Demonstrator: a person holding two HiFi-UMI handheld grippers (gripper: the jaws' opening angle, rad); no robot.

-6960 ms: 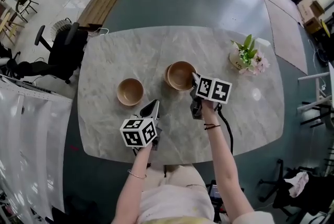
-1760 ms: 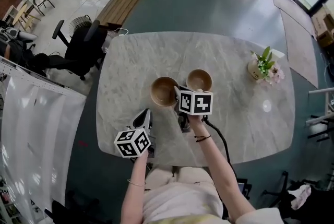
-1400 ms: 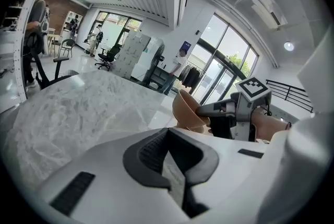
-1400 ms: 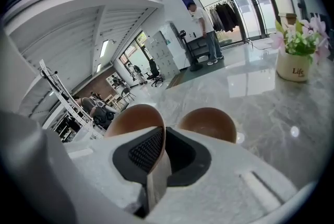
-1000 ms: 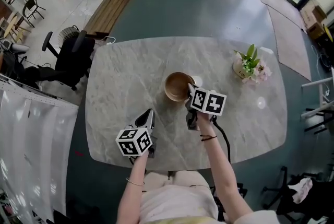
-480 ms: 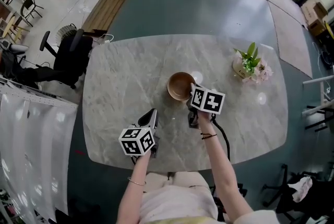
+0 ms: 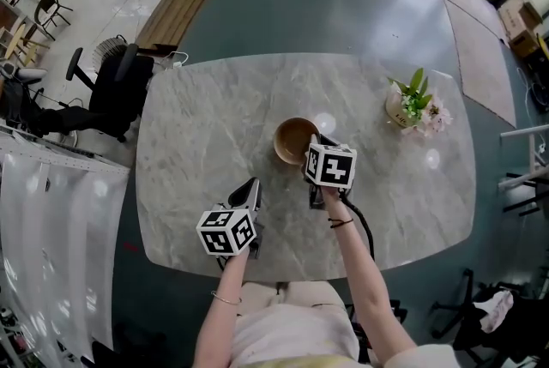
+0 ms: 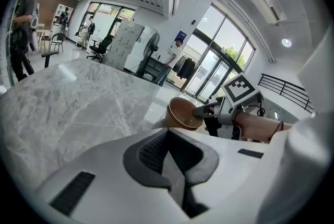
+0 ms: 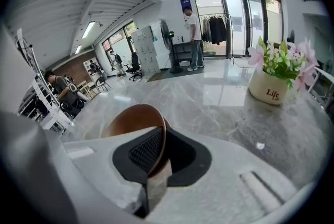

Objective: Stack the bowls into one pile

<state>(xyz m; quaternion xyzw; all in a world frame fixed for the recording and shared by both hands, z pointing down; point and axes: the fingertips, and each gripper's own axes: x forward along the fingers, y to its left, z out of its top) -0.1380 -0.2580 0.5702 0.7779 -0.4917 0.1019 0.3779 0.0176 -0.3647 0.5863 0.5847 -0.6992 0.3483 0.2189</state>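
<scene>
A pale grey marble table (image 7: 214,126) with rounded corners carries two things. Near its middle are brown bowls (image 7: 292,139) nested one in the other and tipped to one side; how much of their base meets the stone cannot be told. Well apart, near the far right corner, stands a small white flower pot (image 7: 403,111) with green leaves and pink blooms

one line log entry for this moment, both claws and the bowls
bowls: nested in one pile | right claw: shut on bowls at rim | left claw: shut, empty, apart from pile
</scene>
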